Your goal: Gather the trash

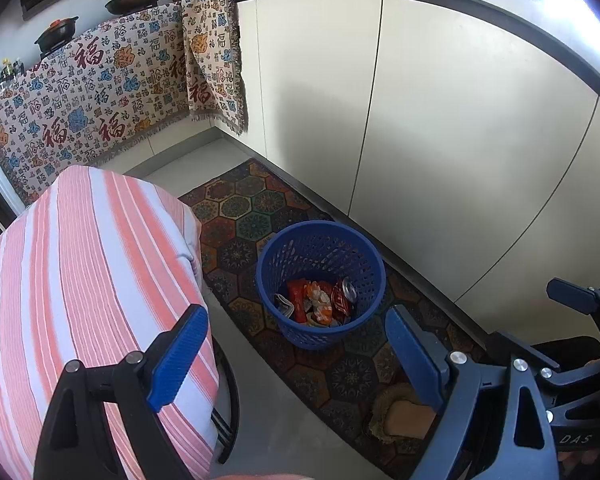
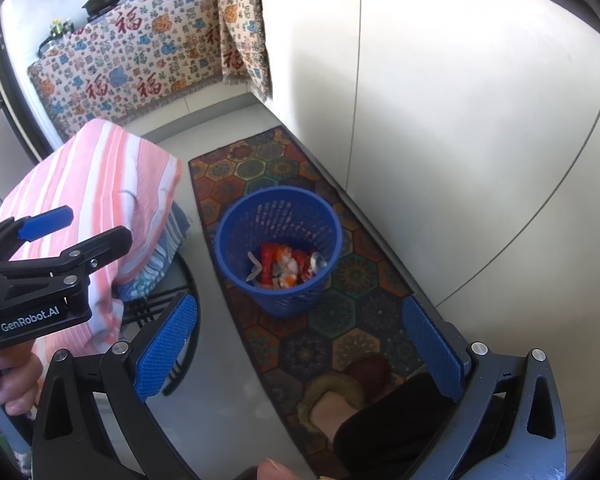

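A blue mesh waste basket stands on a patterned floor mat. Inside lie red and orange snack wrappers and a crushed can. My left gripper hangs above and in front of the basket, jaws wide apart, nothing between the blue pads. My right gripper is likewise open and empty over the mat. The left gripper also shows at the left of the right wrist view, and part of the right gripper's finger at the right edge of the left wrist view.
A table under a pink-and-white striped cloth stands left of the basket. White cabinet doors run along the right. A patterned cloth drapes the far counter with pans. A slippered foot rests on the mat.
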{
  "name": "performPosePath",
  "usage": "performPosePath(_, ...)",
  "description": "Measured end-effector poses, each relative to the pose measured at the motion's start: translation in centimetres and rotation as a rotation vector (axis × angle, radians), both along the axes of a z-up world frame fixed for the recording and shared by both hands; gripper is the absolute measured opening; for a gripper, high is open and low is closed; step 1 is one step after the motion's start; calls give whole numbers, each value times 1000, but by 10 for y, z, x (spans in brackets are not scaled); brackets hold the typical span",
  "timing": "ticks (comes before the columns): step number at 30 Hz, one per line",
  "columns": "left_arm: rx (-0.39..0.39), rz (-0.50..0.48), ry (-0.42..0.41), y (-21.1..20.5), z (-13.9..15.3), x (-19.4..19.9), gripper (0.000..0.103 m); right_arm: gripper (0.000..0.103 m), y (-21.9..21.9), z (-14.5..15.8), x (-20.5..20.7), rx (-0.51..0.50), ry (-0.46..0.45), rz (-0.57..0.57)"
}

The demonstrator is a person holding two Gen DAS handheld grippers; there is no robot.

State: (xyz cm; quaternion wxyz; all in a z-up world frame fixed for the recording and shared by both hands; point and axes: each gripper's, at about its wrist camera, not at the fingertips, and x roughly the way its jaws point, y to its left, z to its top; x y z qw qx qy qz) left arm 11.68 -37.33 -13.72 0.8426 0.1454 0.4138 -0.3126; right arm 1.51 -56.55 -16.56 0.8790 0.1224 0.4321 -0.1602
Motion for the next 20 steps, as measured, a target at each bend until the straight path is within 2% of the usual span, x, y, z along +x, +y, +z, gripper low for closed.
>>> performPosePath(13, 3, -22, 10, -2, -6, -1, 92, 103, -3, -6, -3, 2, 17, -15)
performPosePath(20, -9, 5, 11, 11, -6, 2, 92, 103, 1, -7, 0, -9, 36, -22)
